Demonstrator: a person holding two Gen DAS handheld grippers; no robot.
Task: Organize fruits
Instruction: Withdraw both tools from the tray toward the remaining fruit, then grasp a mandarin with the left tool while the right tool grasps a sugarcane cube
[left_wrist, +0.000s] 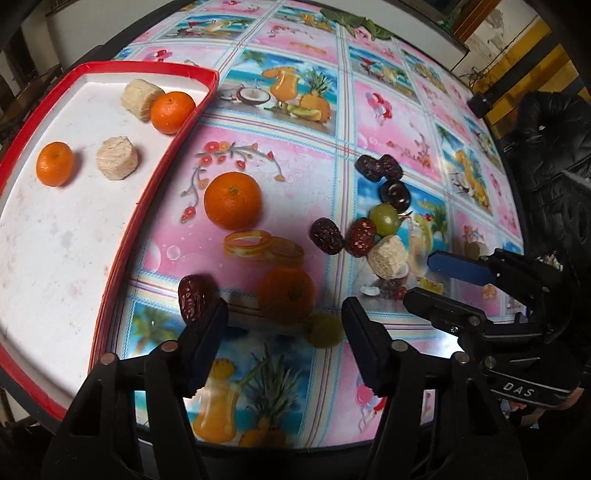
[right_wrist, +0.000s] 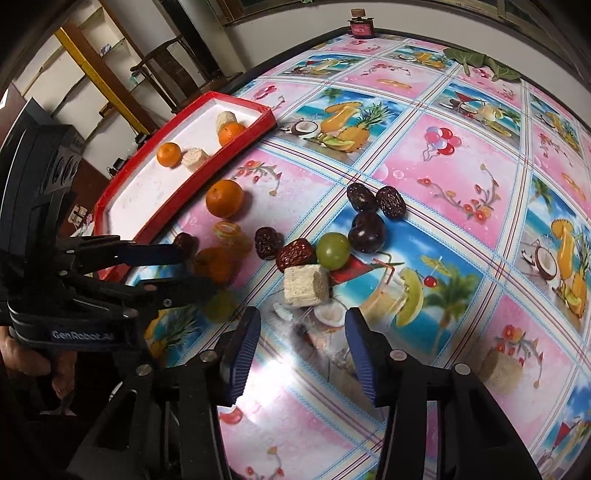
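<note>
Inside the red tray (left_wrist: 110, 70): two oranges (left_wrist: 54, 163) and two beige cakes (left_wrist: 117, 158). Outside, beside its rim: two more oranges (left_wrist: 232, 199), dates (left_wrist: 327, 235), grapes (left_wrist: 385, 219), cake. Left gripper (left_wrist: 284, 325) parted around a blurred orange, not clamped; right gripper (right_wrist: 301, 347) parted, empty. Roughly one third sorted.

Left tool (left_wrist: 280, 314), own view: two black fingers with dark blue pads (left_wrist: 207, 343) point steeply down at the surface (left_wrist: 388, 122), jaws standing apart; nothing pressed between the pads. Right tool (right_wrist: 301, 332), own view: likewise tilted steeply down, ribbed blue pads (right_wrist: 240, 350) parted, the gap between them empty. Seen from the left, the right tool lies at the right edge, its fingers reaching leftward; seen from the right, the left tool lies at the left edge, a hand (right_wrist: 33, 360) gripping its handle.
</note>
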